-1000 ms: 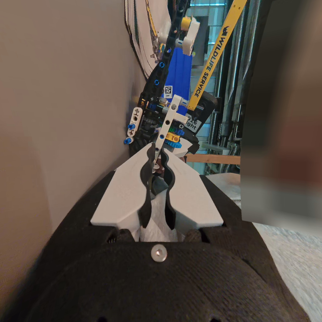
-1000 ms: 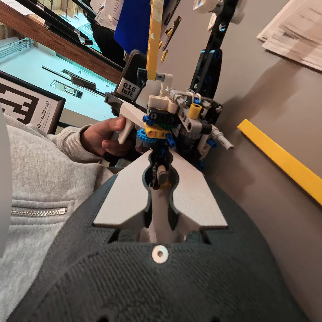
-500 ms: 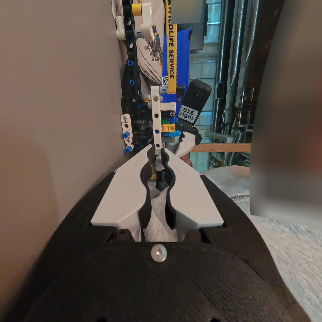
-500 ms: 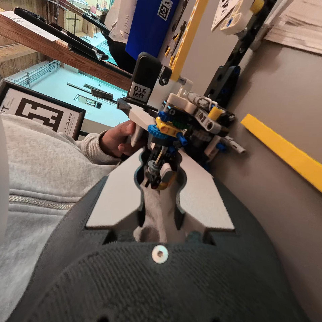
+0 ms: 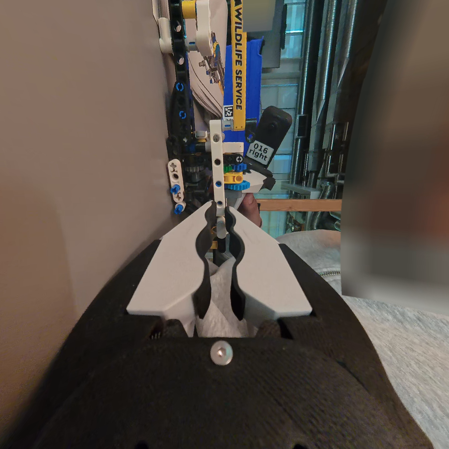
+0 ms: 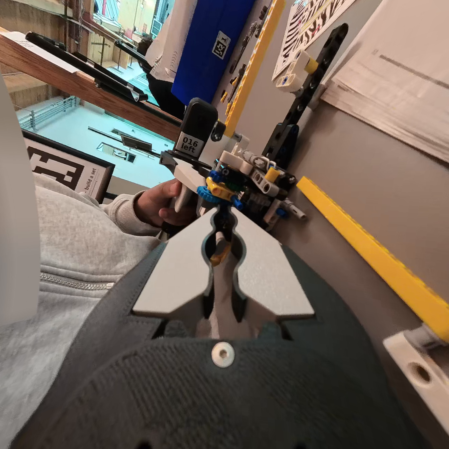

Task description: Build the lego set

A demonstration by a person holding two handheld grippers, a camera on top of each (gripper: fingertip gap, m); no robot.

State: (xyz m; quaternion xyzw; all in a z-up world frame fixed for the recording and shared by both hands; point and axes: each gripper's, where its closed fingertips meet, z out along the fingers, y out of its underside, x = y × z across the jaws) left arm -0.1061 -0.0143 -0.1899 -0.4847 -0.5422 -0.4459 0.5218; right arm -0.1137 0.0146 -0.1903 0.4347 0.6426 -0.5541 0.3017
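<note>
Lego assembly gripped from both ends beside grey table, left gripper pinched on white beam, right gripper clamped on black end; mid-build, judged regrip needed next; instruction booklet, yellow strip nearby.

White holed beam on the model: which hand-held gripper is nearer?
Left. The left hand-held gripper clamps the white beam's lower end; the right hand-held gripper grips the lego model beside the blue gear.
</note>
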